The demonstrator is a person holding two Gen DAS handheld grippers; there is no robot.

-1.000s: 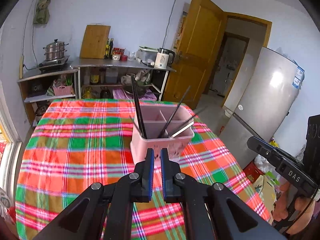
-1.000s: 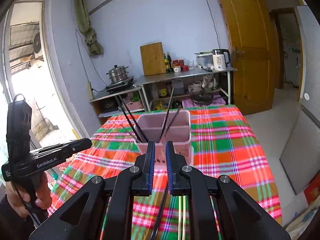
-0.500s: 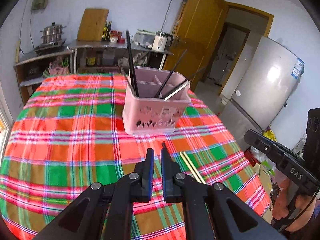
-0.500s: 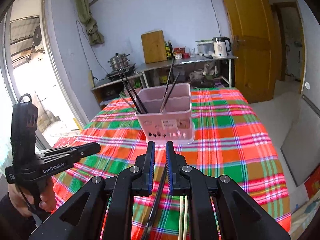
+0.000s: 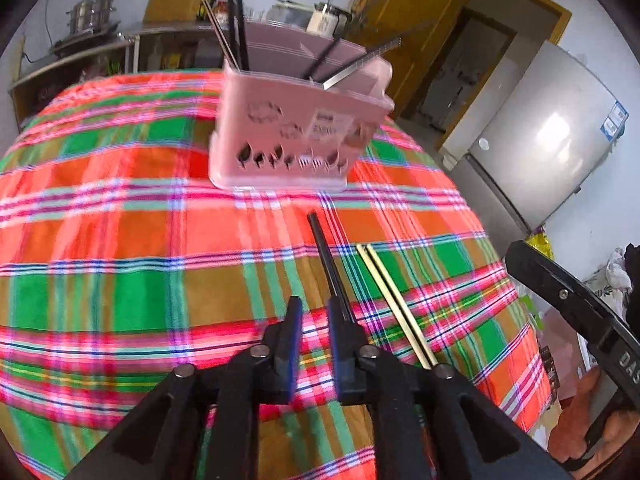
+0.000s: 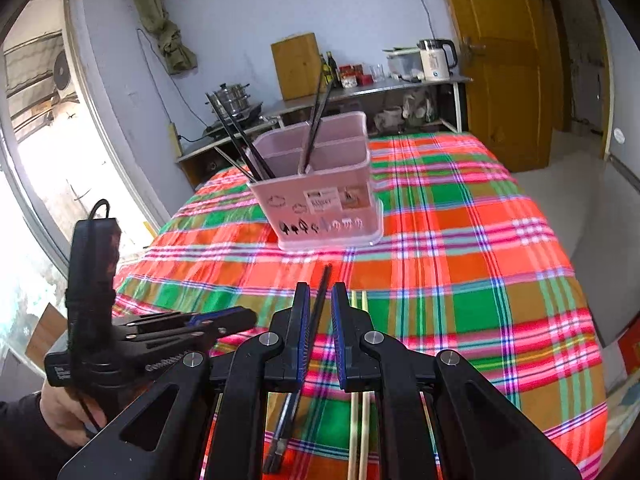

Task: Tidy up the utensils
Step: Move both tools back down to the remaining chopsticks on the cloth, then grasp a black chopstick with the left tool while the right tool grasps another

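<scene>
A pink utensil holder (image 5: 300, 132) (image 6: 324, 200) stands on the plaid cloth with black and metal chopsticks leaning in its compartments. One black chopstick (image 5: 324, 252) (image 6: 325, 280) lies loose on the cloth in front of it, beside a pale bamboo pair (image 5: 384, 284) (image 6: 358, 440). My left gripper (image 5: 314, 312) (image 6: 236, 320) hovers low over the cloth; its jaws are opening with only cloth between them, and the black chopstick runs under its right finger. My right gripper (image 6: 320, 296) (image 5: 520, 256) hangs above the black chopstick, jaws a narrow gap apart, holding nothing.
The table's near right edge drops off close to a grey fridge (image 5: 540, 152). A wooden door (image 6: 508, 60) is behind on the right. A counter with a kettle (image 6: 434, 60), pot and cutting board lines the far wall. A hand (image 6: 60, 412) grips the left tool.
Both grippers have come down toward the cloth and nearer the loose chopsticks. The left jaws have parted a little. The right jaws keep the same narrow gap.
</scene>
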